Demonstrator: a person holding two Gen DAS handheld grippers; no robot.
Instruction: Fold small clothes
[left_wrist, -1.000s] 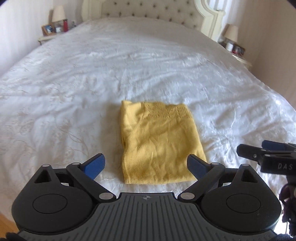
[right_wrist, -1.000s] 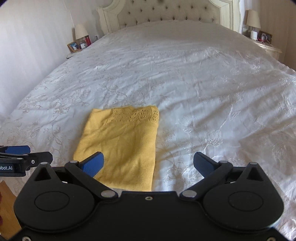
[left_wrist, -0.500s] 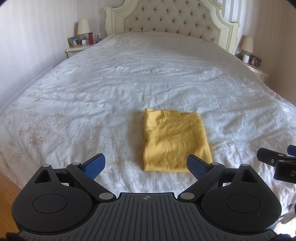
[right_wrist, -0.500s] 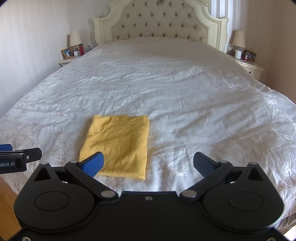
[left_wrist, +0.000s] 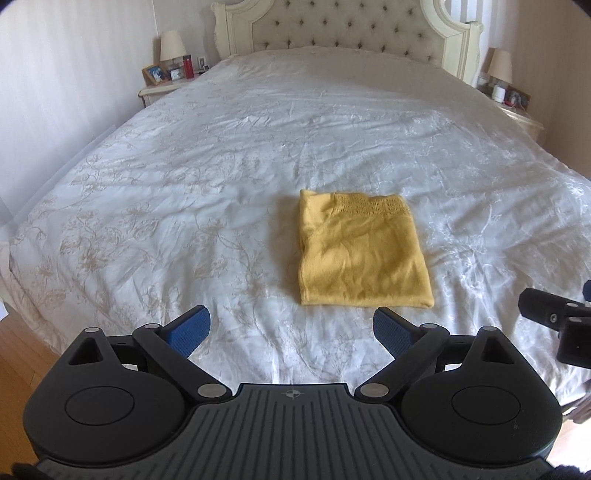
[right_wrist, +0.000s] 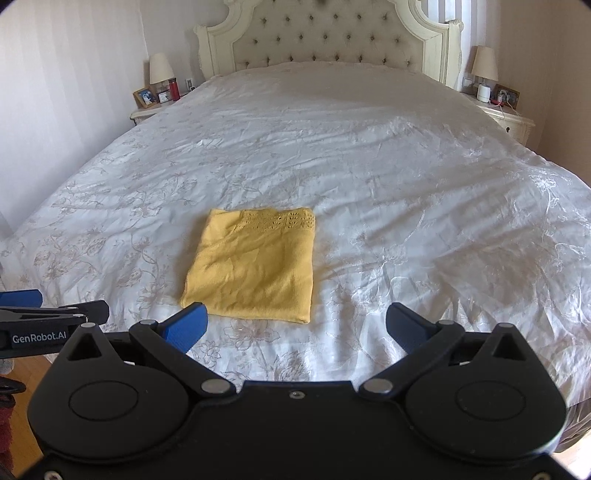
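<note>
A small yellow knit garment (left_wrist: 362, 254) (right_wrist: 255, 264) lies folded into a neat rectangle on the white bedspread (left_wrist: 184, 206) (right_wrist: 424, 206), lace trim along its far edge. My left gripper (left_wrist: 291, 326) is open and empty, hovering short of the garment's near edge and a little to its left. My right gripper (right_wrist: 297, 323) is also open and empty, held back near the foot of the bed with the garment ahead and slightly left. Each gripper shows at the edge of the other's view, apart from the cloth.
The bed has a tufted cream headboard (right_wrist: 332, 40). Nightstands with lamps stand on both sides, left (left_wrist: 162, 85) and right (right_wrist: 502, 114). Wooden floor (left_wrist: 22, 354) shows beyond the bed's left corner.
Both grippers have pulled back and up from the garment toward the foot of the bed, so it looks smaller and farther away. The folded cloth has not moved.
</note>
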